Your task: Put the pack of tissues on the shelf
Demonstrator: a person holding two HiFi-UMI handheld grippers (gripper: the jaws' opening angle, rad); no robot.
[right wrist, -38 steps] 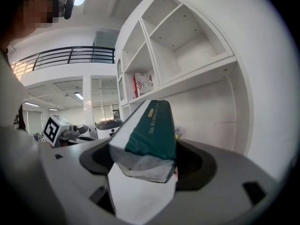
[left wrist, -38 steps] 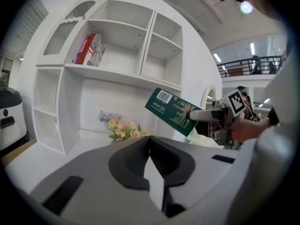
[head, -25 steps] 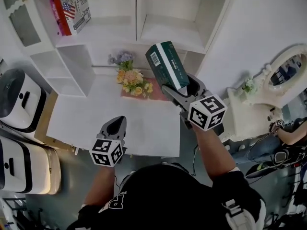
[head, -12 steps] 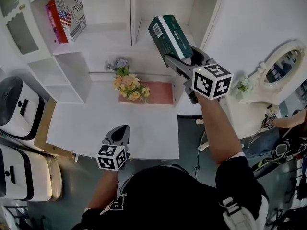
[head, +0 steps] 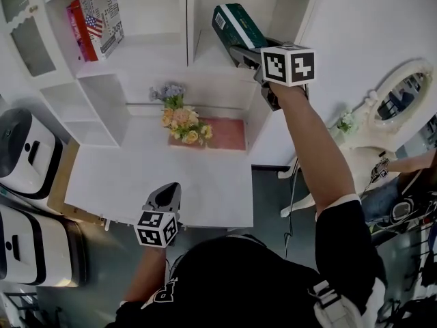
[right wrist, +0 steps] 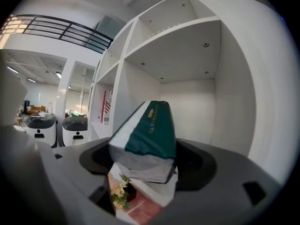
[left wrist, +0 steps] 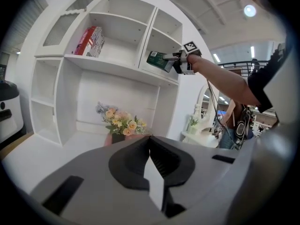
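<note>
Currently the right gripper (head: 247,52) clamps the pack of tissues (head: 235,23), jaws wide, at the mouth of the upper right shelf (head: 217,55) compartment. Advance level, clear the divider (head: 190,12), lower until the pack rests flat, then release. Left gripper (head: 166,197): jaws together, empty, over the white table (head: 123,173). Flowers (head: 182,118) stand at its far edge.
</note>
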